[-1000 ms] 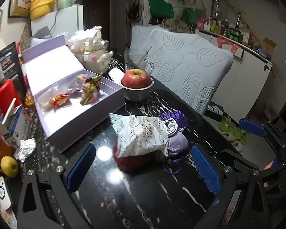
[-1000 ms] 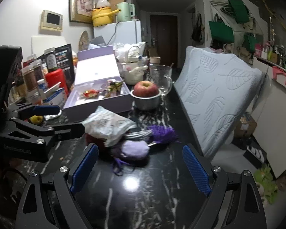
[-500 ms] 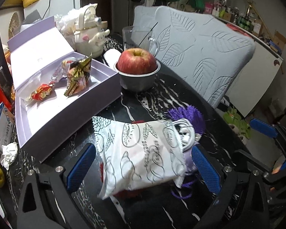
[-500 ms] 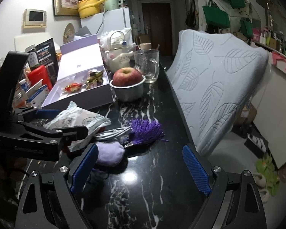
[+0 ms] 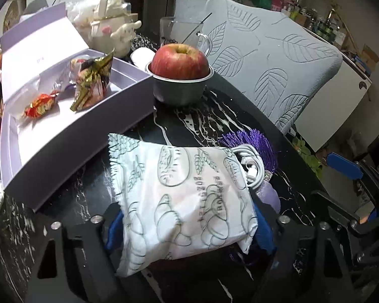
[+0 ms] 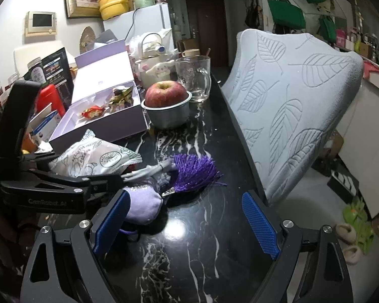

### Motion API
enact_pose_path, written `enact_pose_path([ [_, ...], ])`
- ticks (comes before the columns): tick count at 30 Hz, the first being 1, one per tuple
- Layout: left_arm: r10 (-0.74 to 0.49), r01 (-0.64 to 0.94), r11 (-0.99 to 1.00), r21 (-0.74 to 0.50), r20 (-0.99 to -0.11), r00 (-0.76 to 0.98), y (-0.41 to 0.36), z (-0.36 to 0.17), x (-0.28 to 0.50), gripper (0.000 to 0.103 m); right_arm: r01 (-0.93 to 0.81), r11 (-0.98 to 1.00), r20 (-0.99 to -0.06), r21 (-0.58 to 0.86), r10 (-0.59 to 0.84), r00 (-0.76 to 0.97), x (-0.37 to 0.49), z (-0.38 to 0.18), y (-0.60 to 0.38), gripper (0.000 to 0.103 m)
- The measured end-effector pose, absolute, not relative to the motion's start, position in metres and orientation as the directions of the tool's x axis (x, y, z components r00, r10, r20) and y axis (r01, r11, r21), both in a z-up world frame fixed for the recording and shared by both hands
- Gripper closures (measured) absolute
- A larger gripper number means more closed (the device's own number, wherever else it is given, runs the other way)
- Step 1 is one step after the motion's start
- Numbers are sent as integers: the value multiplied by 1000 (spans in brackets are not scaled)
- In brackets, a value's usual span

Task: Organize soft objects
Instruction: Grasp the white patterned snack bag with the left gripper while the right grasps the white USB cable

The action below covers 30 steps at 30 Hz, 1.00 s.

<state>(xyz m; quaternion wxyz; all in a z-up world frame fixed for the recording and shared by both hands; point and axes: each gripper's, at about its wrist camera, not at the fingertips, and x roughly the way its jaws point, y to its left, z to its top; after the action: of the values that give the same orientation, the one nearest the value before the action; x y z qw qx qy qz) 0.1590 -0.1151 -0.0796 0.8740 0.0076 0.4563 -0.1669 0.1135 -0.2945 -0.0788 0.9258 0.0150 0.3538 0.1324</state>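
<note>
A white printed bread packet lies on the black marble table. My left gripper straddles its near end, jaws closing, with both blue pads against the packet's sides. A coiled white cable, a purple tassel and a lilac pouch lie beside the packet on the right. In the right wrist view my right gripper stands open above the table. The lilac pouch touches its left pad, and the tassel lies just ahead. The left gripper and packet show at left.
An open lilac box with wrapped sweets stands left of the packet. Behind are an apple in a metal bowl, a glass mug and a white teapot. A leaf-patterned pillow leans along the table's right edge.
My left gripper came down and forward over the bread packet, and its pads drew in against the packet's sides. The right gripper moved closer to the pouch and tassel, still open.
</note>
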Motion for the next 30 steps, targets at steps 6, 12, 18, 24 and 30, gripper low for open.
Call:
enact_pose_path([
  [6,-310,311,938,-155,-777,547,-110,-71,152,30,-242,960,-642,138,273,716,112,-78,-292,12],
  [12,-322,290,940,-181,-754,573,-94,-60,142,33,-282,948,-623,149,312,717,118,-77,-280,12],
  [18,-297,238,952,-191,-751,589,-73,-57,133,33,-347,929,-621,131,350,701,136,-80,-260,12],
  [24,-266,164,964,-209,-751,604,-44,-54,119,33,-367,925,-646,102,342,683,157,-90,-246,12],
  [30,-230,92,971,-219,-766,600,-22,-63,113,33,-361,927,-697,98,323,640,175,-105,-245,17],
])
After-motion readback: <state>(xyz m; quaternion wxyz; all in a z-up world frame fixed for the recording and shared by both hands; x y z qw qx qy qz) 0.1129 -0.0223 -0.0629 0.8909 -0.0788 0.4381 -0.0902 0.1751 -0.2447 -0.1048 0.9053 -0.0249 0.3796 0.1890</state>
